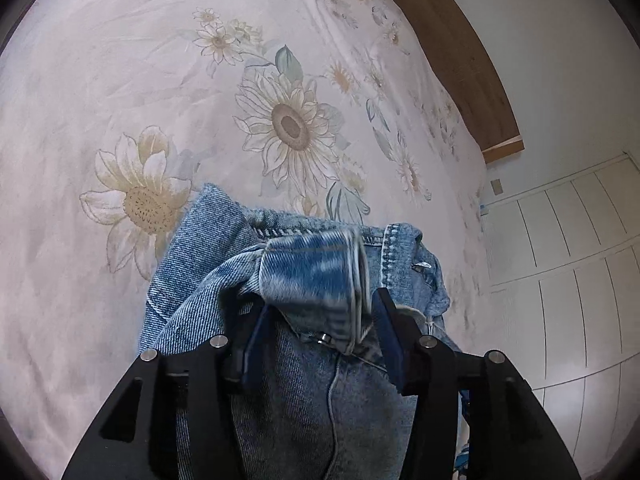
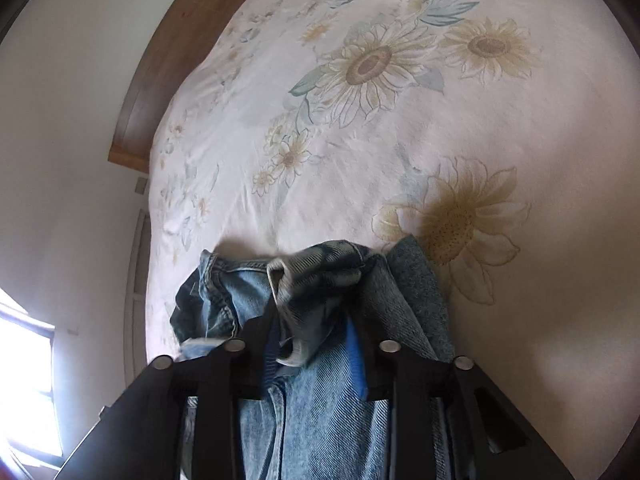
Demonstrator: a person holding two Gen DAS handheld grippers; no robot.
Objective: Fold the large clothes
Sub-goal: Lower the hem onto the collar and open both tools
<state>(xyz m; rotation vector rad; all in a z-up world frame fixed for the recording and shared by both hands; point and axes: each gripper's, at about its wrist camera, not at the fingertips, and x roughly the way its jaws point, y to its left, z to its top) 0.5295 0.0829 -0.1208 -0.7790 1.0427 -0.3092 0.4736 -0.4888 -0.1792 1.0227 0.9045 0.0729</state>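
A pair of light blue jeans (image 1: 304, 392) lies bunched over a bed with a pale sunflower sheet (image 1: 160, 100). In the left wrist view my left gripper (image 1: 316, 304) is shut on a blurred, rolled band of the denim (image 1: 316, 272) between its blue-padded fingers. In the right wrist view my right gripper (image 2: 312, 320) is shut on a folded hem of the jeans (image 2: 316, 280), with the rest of the denim (image 2: 320, 420) hanging below between the fingers. Both grips sit near the bed's near edge.
The sunflower sheet (image 2: 400, 140) spreads far ahead of both grippers. A wooden headboard (image 1: 460, 60) runs along the far side, also seen in the right wrist view (image 2: 168, 60). A white panelled door (image 1: 568, 260) stands to the right; a bright window (image 2: 24, 380) lies at lower left.
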